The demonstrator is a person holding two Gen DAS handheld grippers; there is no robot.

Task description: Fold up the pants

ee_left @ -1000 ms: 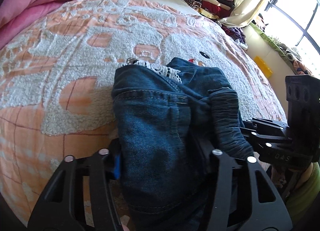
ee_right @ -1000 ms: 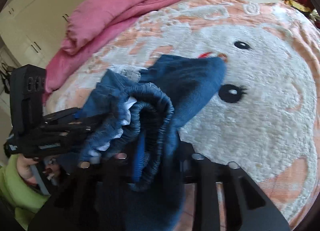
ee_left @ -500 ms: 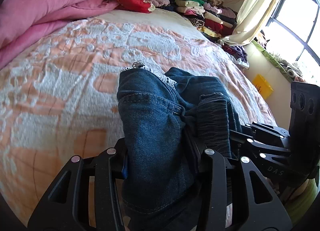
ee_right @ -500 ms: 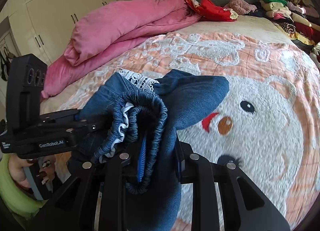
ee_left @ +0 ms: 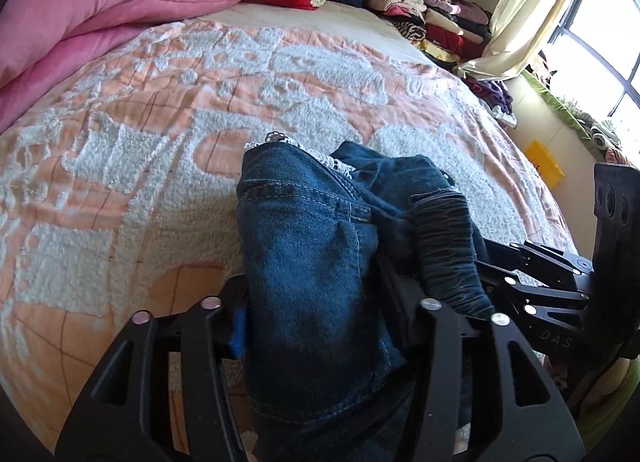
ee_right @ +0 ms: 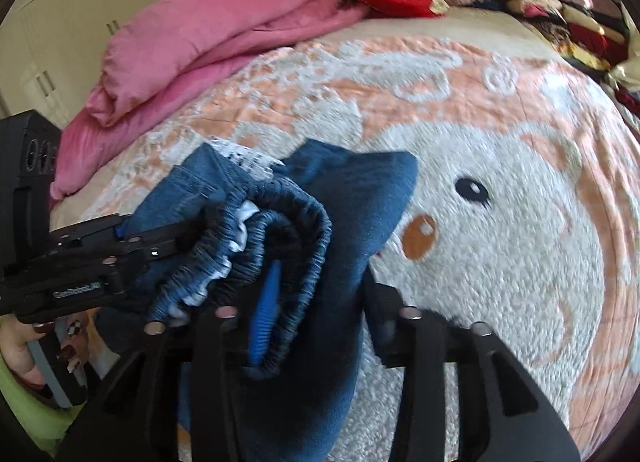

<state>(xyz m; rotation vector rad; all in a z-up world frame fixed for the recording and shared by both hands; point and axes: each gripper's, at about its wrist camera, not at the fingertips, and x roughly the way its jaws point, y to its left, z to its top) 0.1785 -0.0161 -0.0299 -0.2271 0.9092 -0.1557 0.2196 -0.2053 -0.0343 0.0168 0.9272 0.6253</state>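
Dark blue jeans [ee_left: 312, 262] with a white lace trim and an elastic waistband are bunched and held above the bed. My left gripper [ee_left: 324, 314] is shut on the jeans, denim filling the gap between its fingers. My right gripper [ee_right: 312, 310] is shut on the gathered waistband of the jeans [ee_right: 288, 230]; a blue pad shows in the folds. Each gripper shows in the other's view, the right one [ee_left: 540, 282] close to my left and the left one [ee_right: 100, 258] at the left side.
The bed has a peach and white plush blanket [ee_left: 140, 134] with a cartoon face [ee_right: 472, 190]. A pink duvet [ee_left: 100, 2] lies at the far left. Folded clothes [ee_left: 424, 18] are stacked at the far right by a curtain [ee_left: 532, 10] and window.
Both grippers, still holding the jeans, have risen and tilted, so more of the far bed and headboard area shows. The jeans stay bunched between them.
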